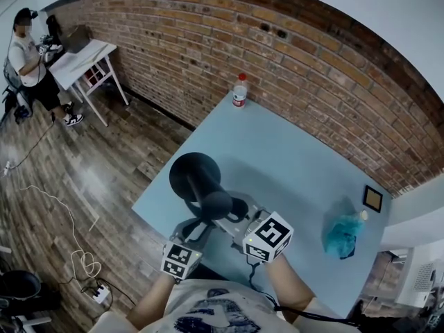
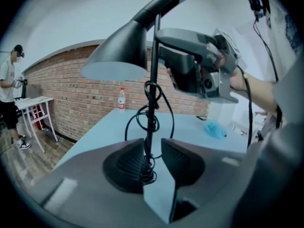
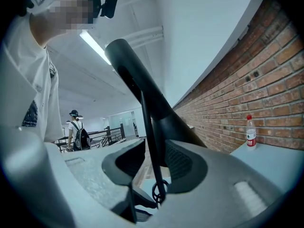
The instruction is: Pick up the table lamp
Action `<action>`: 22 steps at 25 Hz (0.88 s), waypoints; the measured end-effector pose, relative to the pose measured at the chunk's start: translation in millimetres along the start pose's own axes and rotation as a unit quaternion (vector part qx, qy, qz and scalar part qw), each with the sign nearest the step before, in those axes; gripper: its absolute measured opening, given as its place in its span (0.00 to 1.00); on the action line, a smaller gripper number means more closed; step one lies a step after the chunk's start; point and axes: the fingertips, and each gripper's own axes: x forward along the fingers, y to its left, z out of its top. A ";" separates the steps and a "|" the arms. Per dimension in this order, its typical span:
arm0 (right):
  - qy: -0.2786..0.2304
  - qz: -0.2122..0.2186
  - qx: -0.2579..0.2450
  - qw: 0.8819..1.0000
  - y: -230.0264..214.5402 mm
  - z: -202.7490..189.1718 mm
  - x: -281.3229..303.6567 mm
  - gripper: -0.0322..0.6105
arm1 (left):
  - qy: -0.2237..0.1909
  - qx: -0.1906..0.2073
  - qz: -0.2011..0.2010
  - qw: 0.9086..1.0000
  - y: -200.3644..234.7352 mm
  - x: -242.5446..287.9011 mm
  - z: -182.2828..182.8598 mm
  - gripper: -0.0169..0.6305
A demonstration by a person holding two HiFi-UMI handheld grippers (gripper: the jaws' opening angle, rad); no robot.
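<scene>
Left gripper (image 2: 152, 158) straddles table lamp (image 2: 118, 56) stem; bottle (image 2: 121, 99) upright beyond

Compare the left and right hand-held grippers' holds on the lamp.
The left hand-held gripper sits low on the stem of the table lamp; the right hand-held gripper sits high, near the shade. The left's jaws stand apart, loose around the stem; the right's appear closed on it. Both straddle the stem.
</scene>
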 end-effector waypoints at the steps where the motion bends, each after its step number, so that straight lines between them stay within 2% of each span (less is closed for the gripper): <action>1: 0.000 0.000 0.000 1.000 -0.3 -0.5 -0.2 0.25 | -0.004 -0.002 -0.001 1.000 0.5 2.2 1.3 0.15; 7: -0.002 -0.002 0.000 1.000 1.3 -0.1 1.5 0.25 | -0.014 -0.014 -0.027 0.999 -3.8 14.8 2.6 0.24; 15: -0.002 -0.006 0.003 1.000 1.5 -0.6 2.1 0.25 | -0.023 -0.010 -0.007 1.000 7.8 28.8 0.9 0.24; 18: -0.003 -0.006 -0.002 1.000 2.8 0.1 1.5 0.20 | -0.014 -0.004 -0.011 1.000 6.7 31.0 0.4 0.24; 22: -0.001 -0.003 -0.003 1.000 0.8 0.8 1.7 0.19 | -0.011 -0.002 -0.016 1.000 6.3 35.7 2.5 0.23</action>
